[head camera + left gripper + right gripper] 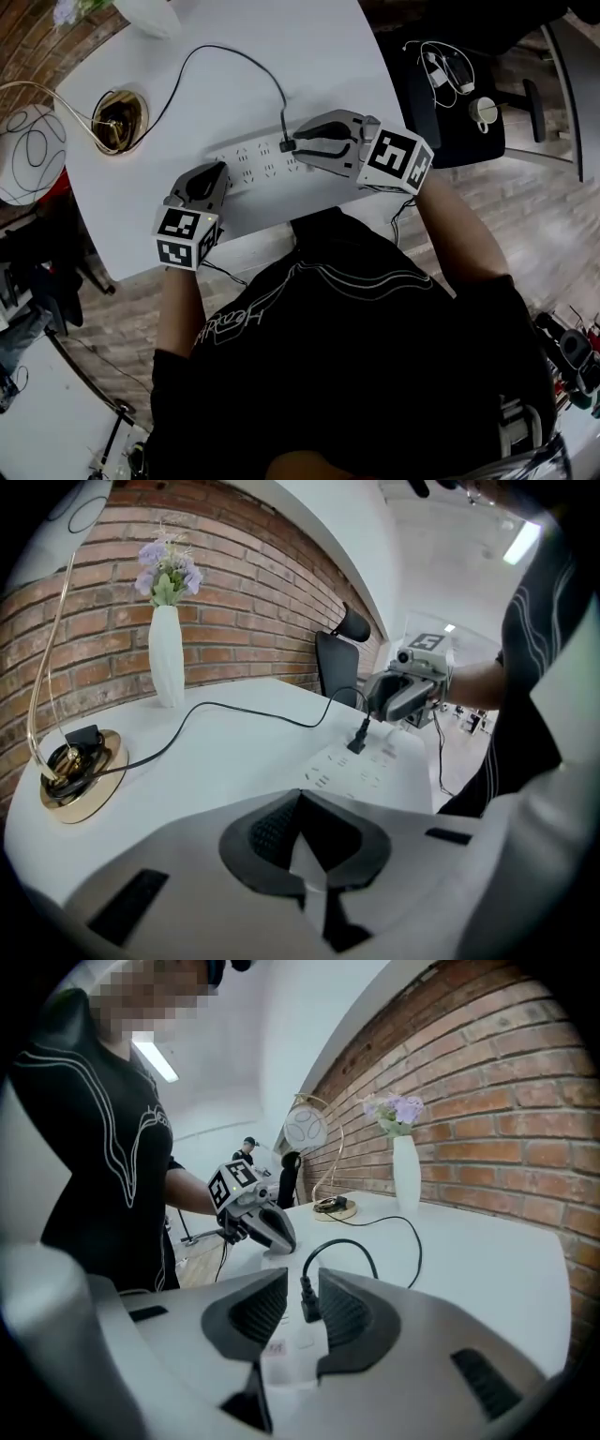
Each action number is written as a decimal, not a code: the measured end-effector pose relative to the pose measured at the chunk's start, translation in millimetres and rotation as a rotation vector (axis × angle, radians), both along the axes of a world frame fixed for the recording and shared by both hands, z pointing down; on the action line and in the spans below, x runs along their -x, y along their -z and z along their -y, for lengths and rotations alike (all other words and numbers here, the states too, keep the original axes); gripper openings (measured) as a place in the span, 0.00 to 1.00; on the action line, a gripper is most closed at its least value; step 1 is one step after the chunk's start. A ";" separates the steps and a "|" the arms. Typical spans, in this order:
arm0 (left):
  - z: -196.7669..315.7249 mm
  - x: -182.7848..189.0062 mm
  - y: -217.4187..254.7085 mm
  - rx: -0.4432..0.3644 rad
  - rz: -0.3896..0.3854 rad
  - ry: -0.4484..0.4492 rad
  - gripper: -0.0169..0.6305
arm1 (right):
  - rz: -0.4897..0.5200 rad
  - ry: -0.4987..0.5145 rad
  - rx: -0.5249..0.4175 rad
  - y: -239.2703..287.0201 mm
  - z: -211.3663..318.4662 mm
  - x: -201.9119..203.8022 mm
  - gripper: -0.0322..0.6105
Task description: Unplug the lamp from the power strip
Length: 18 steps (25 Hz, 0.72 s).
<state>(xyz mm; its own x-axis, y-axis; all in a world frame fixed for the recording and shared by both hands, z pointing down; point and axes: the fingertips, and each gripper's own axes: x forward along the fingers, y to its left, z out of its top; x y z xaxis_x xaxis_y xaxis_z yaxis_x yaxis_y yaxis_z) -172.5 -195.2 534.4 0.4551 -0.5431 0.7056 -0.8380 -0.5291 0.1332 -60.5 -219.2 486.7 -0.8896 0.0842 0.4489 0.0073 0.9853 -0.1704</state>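
Observation:
A white power strip lies on the white table. A black plug stands in it. Its cord runs to the gold lamp base. My right gripper is open around the plug: the plug touches the right pad, and a narrow gap shows at the left pad. My left gripper is shut, its tip resting on the strip's left end. The left gripper view shows the plug under the right gripper.
A white vase with lilac flowers stands by the brick wall. The lamp's wire globe shade hangs past the table's left edge. A black chair carrying small items stands right of the table, over wooden floor.

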 end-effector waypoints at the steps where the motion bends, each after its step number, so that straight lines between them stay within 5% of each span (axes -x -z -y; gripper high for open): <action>1: 0.4 -0.2 0.1 0.002 -0.004 0.002 0.03 | -0.012 0.021 -0.018 -2.8 -1.2 1.6 0.17; 18: 1.6 0.2 -0.8 -0.004 0.008 0.012 0.03 | -0.042 0.124 -0.086 -23.4 -5.0 22.2 0.11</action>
